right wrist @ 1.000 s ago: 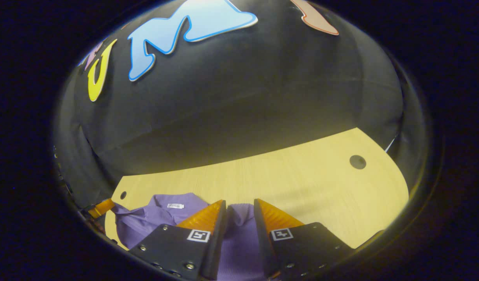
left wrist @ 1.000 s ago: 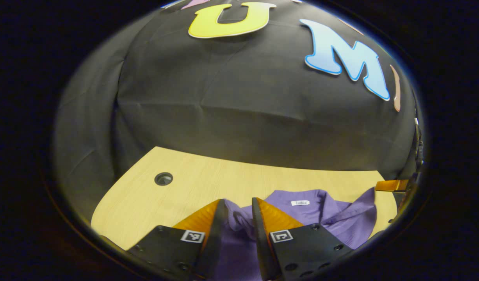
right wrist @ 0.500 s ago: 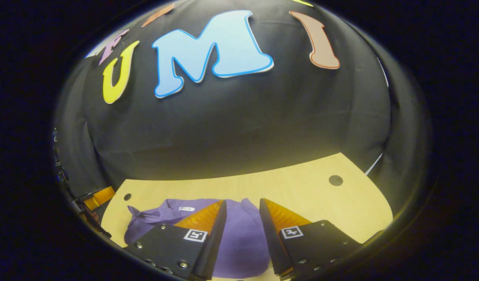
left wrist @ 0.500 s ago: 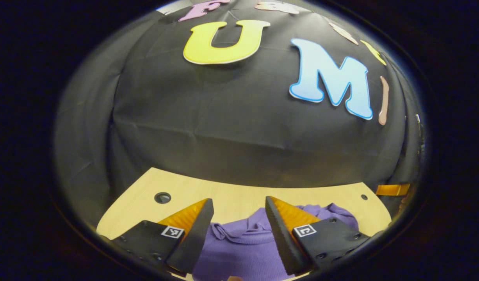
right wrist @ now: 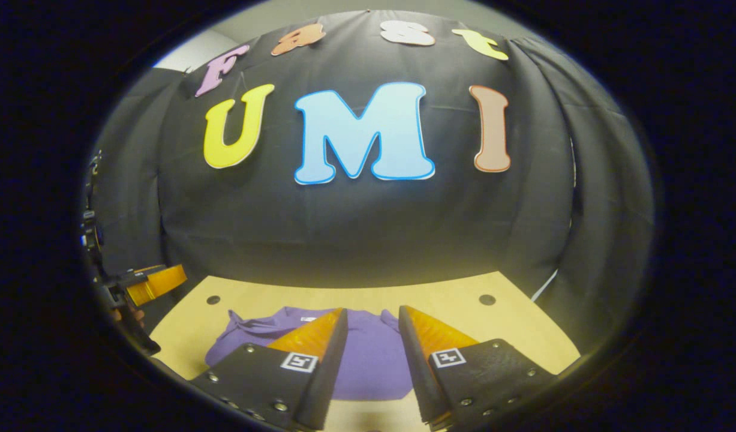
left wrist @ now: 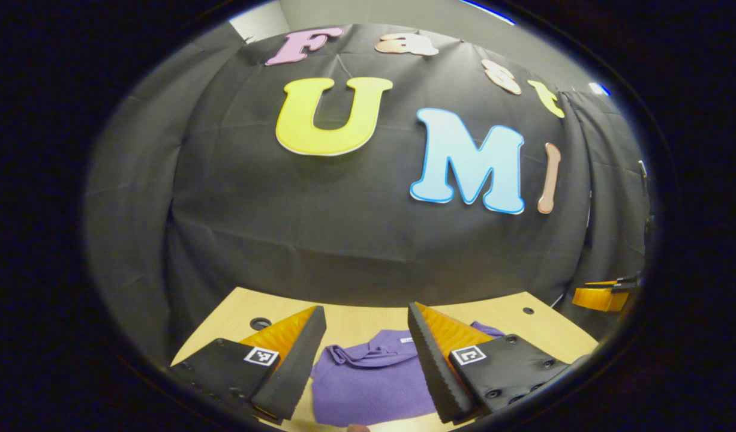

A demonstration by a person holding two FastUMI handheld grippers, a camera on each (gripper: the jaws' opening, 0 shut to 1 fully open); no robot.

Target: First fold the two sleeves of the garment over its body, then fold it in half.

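Observation:
A purple garment (left wrist: pixel 370 387) lies folded in a compact bundle on the wooden table (left wrist: pixel 544 327), its collar label toward the far side. My left gripper (left wrist: pixel 366 311) hangs open above its near edge, fingers wide apart with nothing between them. In the right gripper view the same garment (right wrist: pixel 370 354) rests flat on the table (right wrist: pixel 463 324). My right gripper (right wrist: pixel 372 311) is raised over it, open by a narrow gap and empty. The left gripper (right wrist: pixel 158 282) also shows at the left edge of the right gripper view, and the right gripper (left wrist: pixel 601 297) at the right edge of the left gripper view.
The table has a round cable hole (left wrist: pixel 260 323) at its far left corner and another hole (right wrist: pixel 486 299) at its far right. Black cloth walls close in the back and both sides. Bare tabletop surrounds the garment.
Both grippers let go of the purple cloth, rose and drew back from it. The left gripper's fingers spread wide. The garment now lies folded on the table.

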